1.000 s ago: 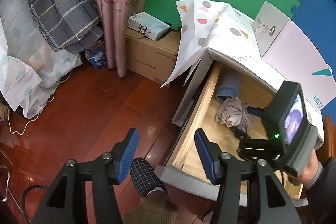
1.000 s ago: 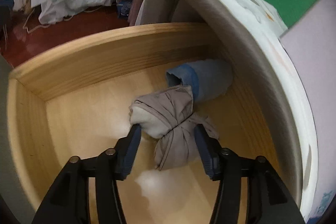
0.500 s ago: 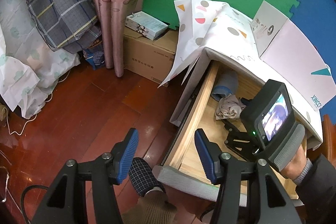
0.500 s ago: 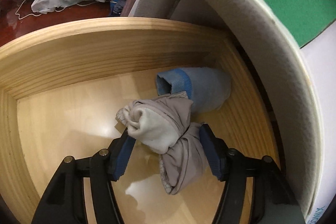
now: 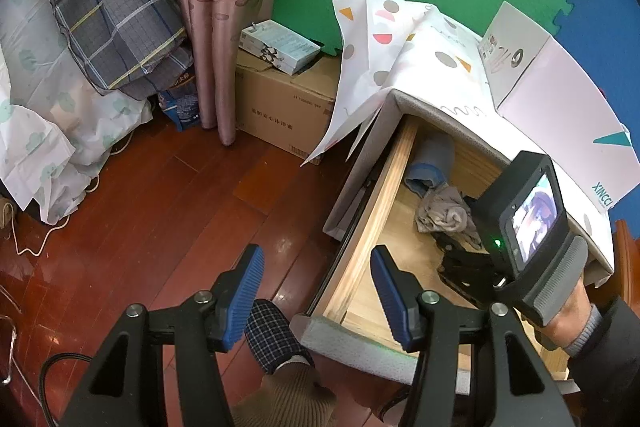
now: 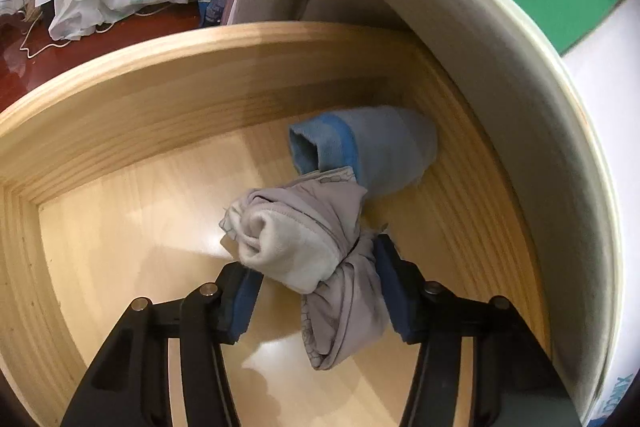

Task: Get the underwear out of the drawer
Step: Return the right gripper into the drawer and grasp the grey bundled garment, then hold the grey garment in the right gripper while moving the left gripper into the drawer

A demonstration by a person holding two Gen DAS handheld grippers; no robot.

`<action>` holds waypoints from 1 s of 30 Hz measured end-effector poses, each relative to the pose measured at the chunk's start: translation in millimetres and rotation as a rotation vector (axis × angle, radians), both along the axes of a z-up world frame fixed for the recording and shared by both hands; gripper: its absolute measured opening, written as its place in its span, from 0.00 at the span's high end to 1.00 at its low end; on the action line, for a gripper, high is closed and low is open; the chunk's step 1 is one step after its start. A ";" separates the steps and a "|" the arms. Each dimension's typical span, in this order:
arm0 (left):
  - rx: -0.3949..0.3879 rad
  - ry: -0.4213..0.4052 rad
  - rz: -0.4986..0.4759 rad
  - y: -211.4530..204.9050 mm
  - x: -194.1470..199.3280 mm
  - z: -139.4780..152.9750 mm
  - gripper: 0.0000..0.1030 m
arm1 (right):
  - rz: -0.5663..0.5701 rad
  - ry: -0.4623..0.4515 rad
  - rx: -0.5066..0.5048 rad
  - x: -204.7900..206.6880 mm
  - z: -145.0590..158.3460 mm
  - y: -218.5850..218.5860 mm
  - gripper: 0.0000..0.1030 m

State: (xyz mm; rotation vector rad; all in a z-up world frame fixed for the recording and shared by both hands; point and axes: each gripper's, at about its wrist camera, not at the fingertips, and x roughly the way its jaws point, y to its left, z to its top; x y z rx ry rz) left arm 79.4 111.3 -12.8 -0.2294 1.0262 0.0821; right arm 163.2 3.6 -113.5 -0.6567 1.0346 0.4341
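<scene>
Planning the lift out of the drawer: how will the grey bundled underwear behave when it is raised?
Likely floppy: the grey underwear bunches between the right gripper fingers, which have just been closing, a loose tail drooping below. Probably light. It overlaps the blue roll and might drag it.

Bedroom: bedding pile (image 5: 100, 7), curtain (image 5: 212, 19), drawer (image 5: 384, 195).

Left view high above floor, right view close inside shared drawer (image 5: 352, 267).

Two rolled garments are counted inside the one open wooden drawer (image 6: 120, 99): one grey underwear bundle (image 6: 316, 247) and one blue roll (image 6: 372, 151).
</scene>
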 end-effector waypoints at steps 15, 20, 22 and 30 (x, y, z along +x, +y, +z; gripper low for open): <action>-0.001 -0.002 -0.004 -1.4 -1.7 1.0 0.45 | -0.071 0.176 -0.032 -30.9 1.9 -51.1 0.50; 0.000 -0.003 -0.009 -3.4 -2.2 1.6 0.45 | -0.137 0.235 -0.035 -45.0 2.0 -80.4 0.50; 0.006 -0.004 -0.011 -4.4 -2.2 1.4 0.45 | -0.167 0.260 -0.040 -49.8 1.0 -90.6 0.50; 0.012 -0.006 -0.011 -4.3 -2.2 1.4 0.45 | -0.279 0.333 -0.056 -63.6 -1.8 -124.7 0.50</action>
